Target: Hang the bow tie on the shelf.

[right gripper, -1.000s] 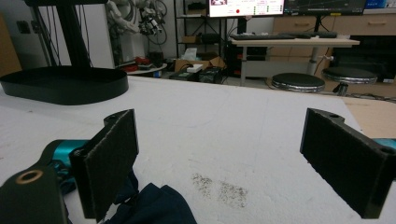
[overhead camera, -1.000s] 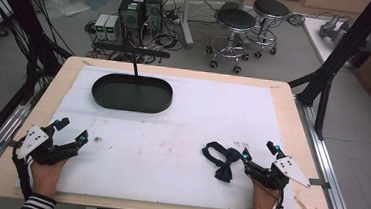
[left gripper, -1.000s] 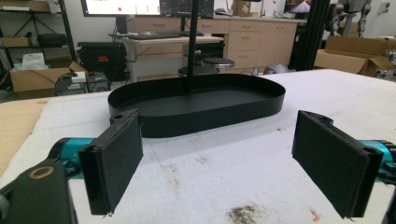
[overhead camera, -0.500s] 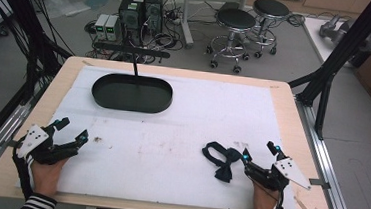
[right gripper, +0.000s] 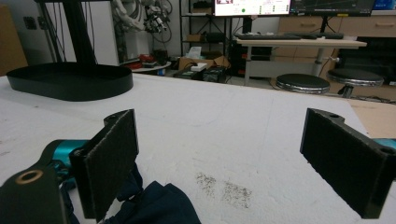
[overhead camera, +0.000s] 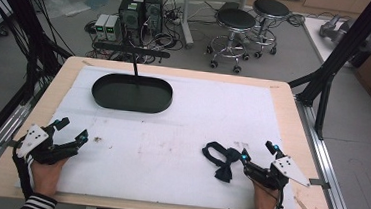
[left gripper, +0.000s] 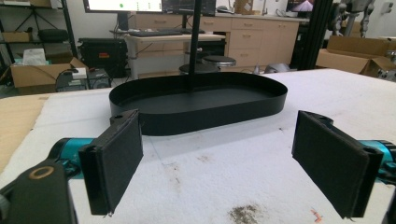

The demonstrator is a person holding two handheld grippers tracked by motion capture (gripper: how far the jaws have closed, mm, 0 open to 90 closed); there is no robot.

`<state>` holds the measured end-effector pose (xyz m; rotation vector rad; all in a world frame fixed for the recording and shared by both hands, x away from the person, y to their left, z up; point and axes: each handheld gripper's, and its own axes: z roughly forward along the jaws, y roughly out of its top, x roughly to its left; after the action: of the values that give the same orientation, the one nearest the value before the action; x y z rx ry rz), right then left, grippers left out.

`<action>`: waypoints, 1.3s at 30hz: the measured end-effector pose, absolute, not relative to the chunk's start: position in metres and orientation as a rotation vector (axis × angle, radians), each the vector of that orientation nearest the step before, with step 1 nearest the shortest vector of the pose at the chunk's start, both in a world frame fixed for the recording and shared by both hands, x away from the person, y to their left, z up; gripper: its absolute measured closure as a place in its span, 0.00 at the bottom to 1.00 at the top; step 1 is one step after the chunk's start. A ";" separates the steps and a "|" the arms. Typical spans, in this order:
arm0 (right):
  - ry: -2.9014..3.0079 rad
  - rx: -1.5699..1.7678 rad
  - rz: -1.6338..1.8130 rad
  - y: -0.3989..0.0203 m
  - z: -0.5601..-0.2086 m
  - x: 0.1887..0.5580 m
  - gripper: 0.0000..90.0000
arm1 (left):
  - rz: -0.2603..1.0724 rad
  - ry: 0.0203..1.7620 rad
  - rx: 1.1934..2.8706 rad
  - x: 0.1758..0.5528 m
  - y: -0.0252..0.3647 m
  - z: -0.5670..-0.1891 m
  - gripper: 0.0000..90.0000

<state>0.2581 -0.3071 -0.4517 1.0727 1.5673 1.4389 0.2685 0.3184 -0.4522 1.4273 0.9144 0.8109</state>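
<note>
On the white mat (overhead camera: 181,134), my left gripper (overhead camera: 70,130) rests wide open and empty, facing the black tray (overhead camera: 132,93). My right gripper (overhead camera: 257,151) gapes empty too, a dark cloth (overhead camera: 221,160) beside its left jaw.

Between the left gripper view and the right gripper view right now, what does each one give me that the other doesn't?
Left gripper view alone: the inside floor of the black oval tray, seen close and straight ahead, plus a brown stain on the white mat. Right gripper view alone: dark blue fabric low beside its left jaw, and two stools beyond the table. Both: open jaws with nothing between them, the tray, the mat.
</note>
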 end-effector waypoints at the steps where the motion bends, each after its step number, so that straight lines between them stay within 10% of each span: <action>1: 1.571 1.069 1.439 -0.307 -0.452 0.258 0.12 | 0.812 0.914 1.428 0.268 0.318 -0.452 0.18; 39: 2.036 1.087 1.306 -0.275 -0.400 0.254 0.16 | 0.808 0.921 1.428 0.269 0.319 -0.452 0.18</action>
<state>0.2545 -0.2750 -0.3999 1.0872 2.0359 1.3063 0.2691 0.3187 -0.4521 1.4280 0.9208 0.8078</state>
